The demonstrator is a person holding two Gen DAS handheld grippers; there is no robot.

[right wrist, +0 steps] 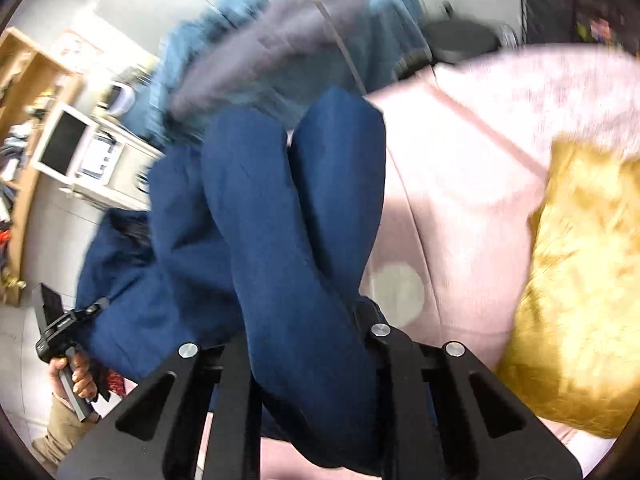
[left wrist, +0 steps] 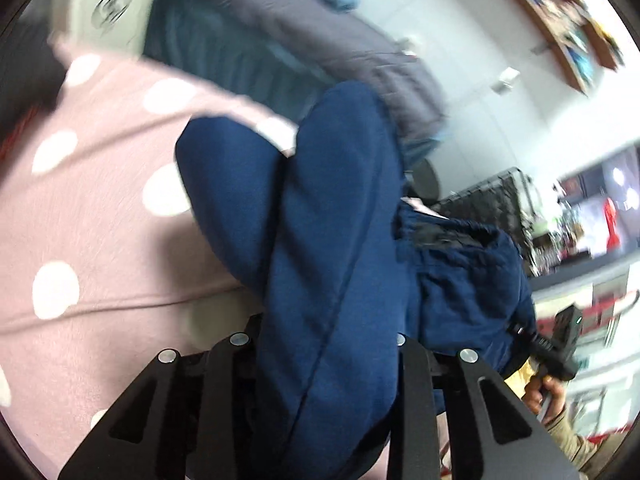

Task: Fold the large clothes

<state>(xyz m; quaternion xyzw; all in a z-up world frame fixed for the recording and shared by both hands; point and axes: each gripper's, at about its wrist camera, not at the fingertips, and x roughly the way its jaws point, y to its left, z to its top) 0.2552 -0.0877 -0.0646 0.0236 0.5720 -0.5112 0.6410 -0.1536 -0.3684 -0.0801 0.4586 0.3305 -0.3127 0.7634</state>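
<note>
- The navy garment (left wrist: 332, 240) hangs bunched between the two grippers, lifted off the pink dotted blanket (left wrist: 100, 200)
- The left gripper (left wrist: 324, 360) is clamped on a thick fold of it, jaws nearly closed
- The right gripper (right wrist: 296, 344) pinches another fold the same way
- The cloth's long axis runs from one grip to the other, both hands equally near
- No container shows; a gold cushion (right wrist: 580, 300) lies beside the blanket

Navy fabric (right wrist: 288, 220) hides both hand-held grippers' fingertips; the shelves (left wrist: 560, 20) at upper right and grey-blue clothes (right wrist: 280, 48) blur.
</note>
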